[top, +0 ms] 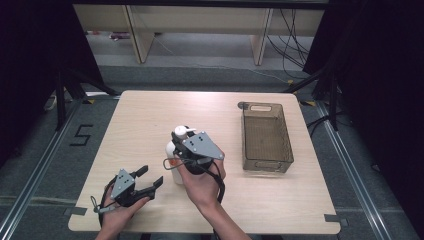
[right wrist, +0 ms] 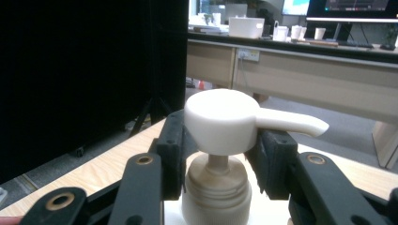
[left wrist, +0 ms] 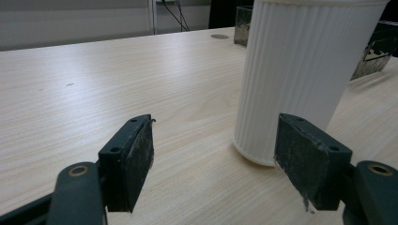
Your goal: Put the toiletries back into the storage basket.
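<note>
Right claw (right wrist: 220,154) clamps upright pump bottle (top: 173,157), spout rightward; left claw (left wrist: 213,159) open.

— Where are we working?
— We are in a lab inside an office: black curtains (top: 35,65) flank our light wooden table (top: 150,120), and a taped number five (top: 81,135) marks the grey floor.
— And behind?
— We see desks (right wrist: 291,61), monitors (right wrist: 356,9), loose cables (top: 292,40).
</note>
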